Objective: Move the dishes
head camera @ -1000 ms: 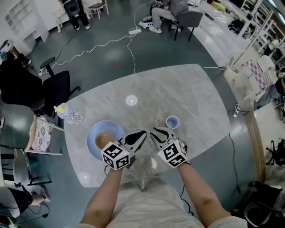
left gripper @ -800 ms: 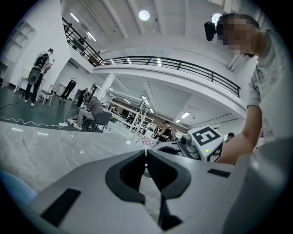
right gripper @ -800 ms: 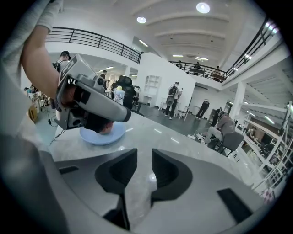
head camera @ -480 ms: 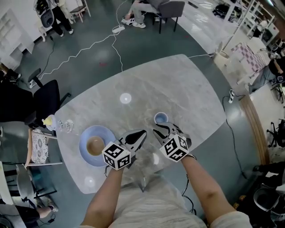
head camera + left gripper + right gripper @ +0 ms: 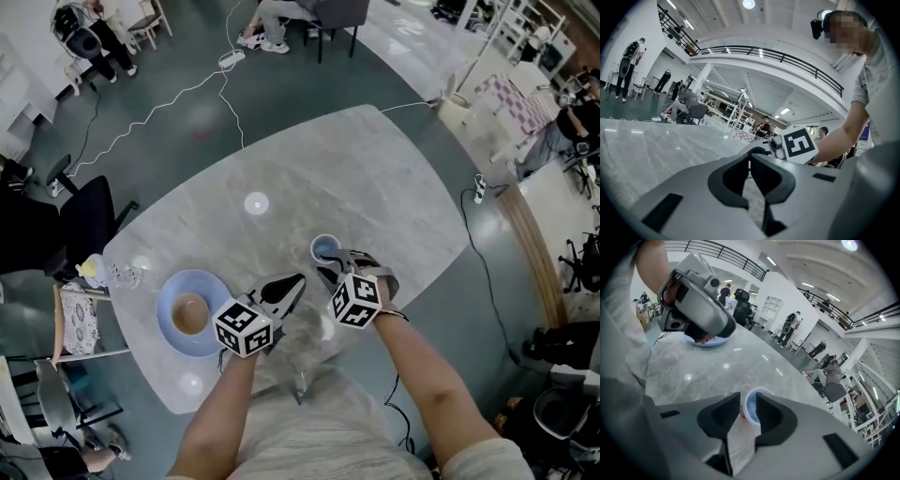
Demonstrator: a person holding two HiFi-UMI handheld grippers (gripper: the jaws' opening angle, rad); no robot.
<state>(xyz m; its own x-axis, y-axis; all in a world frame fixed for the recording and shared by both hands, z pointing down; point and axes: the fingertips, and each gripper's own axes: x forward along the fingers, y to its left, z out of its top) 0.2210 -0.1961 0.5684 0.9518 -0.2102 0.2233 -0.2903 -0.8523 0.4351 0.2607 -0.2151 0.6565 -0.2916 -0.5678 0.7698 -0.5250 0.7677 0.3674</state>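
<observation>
While the small blue cup stands on the marble table just ahead of the right gripper, whose jaws have just been opening and are spread, empty, it seems best to bring them around its wall before squeezing. The left gripper hovers beside, jaws pressed together on nothing.

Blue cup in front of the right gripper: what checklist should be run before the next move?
1. Right gripper open: ok; jaws apart, have just been opening.
2. Blue cup lined up with the gap: ok; pads not touching it.
3. Cup upright on the table: ok.
4. Left gripper clear of the cup: ok; shut, nothing in it.
5. Cup empty: cannot tell.
</observation>
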